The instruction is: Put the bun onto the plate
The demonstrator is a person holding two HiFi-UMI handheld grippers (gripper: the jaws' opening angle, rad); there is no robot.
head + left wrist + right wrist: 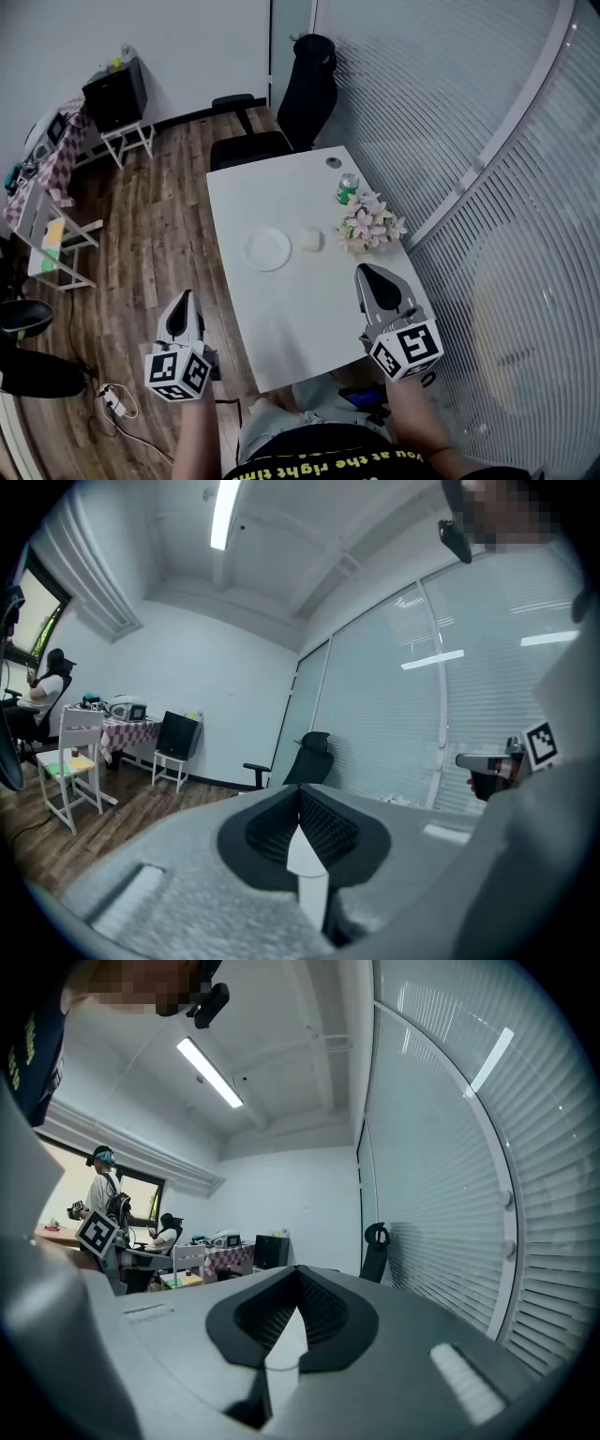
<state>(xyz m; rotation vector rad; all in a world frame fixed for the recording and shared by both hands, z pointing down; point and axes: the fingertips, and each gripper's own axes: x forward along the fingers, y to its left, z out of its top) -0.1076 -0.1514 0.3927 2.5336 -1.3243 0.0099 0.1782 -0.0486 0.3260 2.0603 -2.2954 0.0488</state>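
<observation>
The worktop (309,319) carries the bun (310,240) beside the plate (267,249), well ahead of the left tongs (187,298) and right tongs (367,274), both pressed together, empty: approach pending.

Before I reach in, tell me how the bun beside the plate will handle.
The bun looks small and puffy, so probably light and squashable. It sits flat, so it likely won't roll. On the smooth white table it may slide if nudged.

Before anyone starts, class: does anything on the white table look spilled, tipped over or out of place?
Nothing stands out. The empty plate lies flat on the white table, the bun sits beside it, the green can stands upright, and the flowers rest near the table's edge. No spills show.
</observation>
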